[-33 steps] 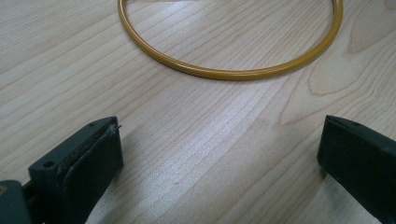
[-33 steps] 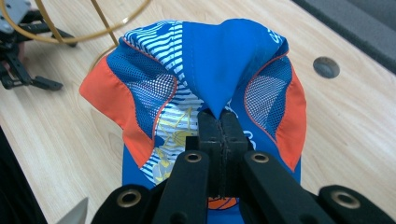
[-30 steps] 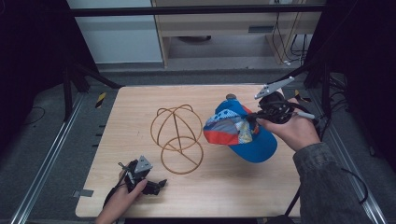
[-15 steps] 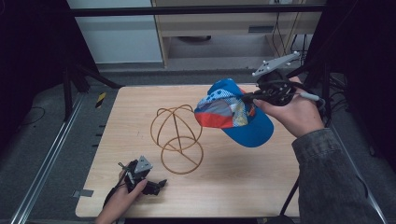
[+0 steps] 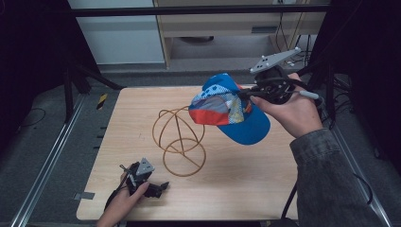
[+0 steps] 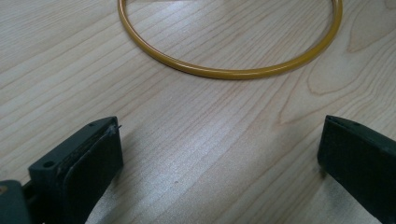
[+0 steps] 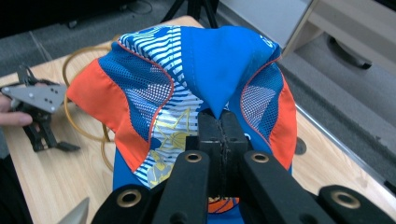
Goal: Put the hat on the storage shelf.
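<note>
1. High view: a wooden counter (image 5: 246, 189) carries a yellow wire frame (image 5: 178, 142), a ring base with arched hoops rising from it, standing left of centre.
2. The right gripper (image 5: 250, 94) is held up at the far right, above the counter, in the person's right hand (image 5: 291, 111), a grey sleeve (image 5: 326, 179) running back to the near right corner.
3. From it hangs a blue cap (image 5: 230, 113) with orange and white mesh panels. The cap is lifted clear of the counter, its brim pointing near and right, its crown just right of and above the frame's hoops; whether it touches them I cannot tell.
4. Right gripper view: the fingers (image 7: 219, 135) are pressed together on a pinch of the cap's (image 7: 205, 74) blue fabric, which peaks up into them.
5. Past the cap in that view, the frame (image 7: 77, 119) and the left gripper (image 7: 46, 137) lie on the counter (image 7: 51, 186).
6. High view again: the left gripper (image 5: 153, 188) rests low at the near left edge, in the left hand (image 5: 120, 205), near the frame's base ring.
7. Left gripper view: its fingers (image 6: 88, 158) are spread wide over bare counter (image 6: 210, 154), nothing between them; the yellow ring (image 6: 229, 72) curves beyond, apart from them.
</note>
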Demonstrator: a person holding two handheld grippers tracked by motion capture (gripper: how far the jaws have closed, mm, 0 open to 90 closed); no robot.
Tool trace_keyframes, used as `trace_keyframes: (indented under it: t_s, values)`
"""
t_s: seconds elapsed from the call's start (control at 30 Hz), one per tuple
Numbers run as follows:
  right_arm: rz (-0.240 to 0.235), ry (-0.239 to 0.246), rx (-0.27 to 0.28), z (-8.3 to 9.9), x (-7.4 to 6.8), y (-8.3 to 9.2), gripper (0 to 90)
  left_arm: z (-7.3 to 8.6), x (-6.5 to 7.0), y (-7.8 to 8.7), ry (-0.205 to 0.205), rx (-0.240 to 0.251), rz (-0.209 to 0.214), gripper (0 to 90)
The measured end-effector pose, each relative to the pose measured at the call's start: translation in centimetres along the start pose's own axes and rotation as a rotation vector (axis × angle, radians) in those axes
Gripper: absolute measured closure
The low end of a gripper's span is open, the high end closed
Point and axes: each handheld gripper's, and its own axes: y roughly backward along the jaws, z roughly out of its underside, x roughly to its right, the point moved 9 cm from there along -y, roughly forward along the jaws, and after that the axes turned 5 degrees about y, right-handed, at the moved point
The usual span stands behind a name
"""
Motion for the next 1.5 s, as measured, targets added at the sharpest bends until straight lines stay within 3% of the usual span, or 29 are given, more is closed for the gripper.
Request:
trace_keyframes:
  t_s: [0.3, 0.83, 1.5]
  values:
    - [-0.018, 0.037, 0.036, -2.9, -1.3, -0.9, 90.0, 0.0, 0.0, 0.0, -0.002, 0.000, -0.002, 0.0]
    - [-0.087, 0.124, 0.028, -7.5, -4.4, -5.2, 90.0, 0.0, 0.0, 0.0, 0.000, 0.002, -0.004, 0.0]
    - [-0.140, 0.162, 0.023, -9.7, -6.6, -8.1, 90.0, 0.0, 0.0, 0.0, 0.001, 0.001, -0.005, 0.0]
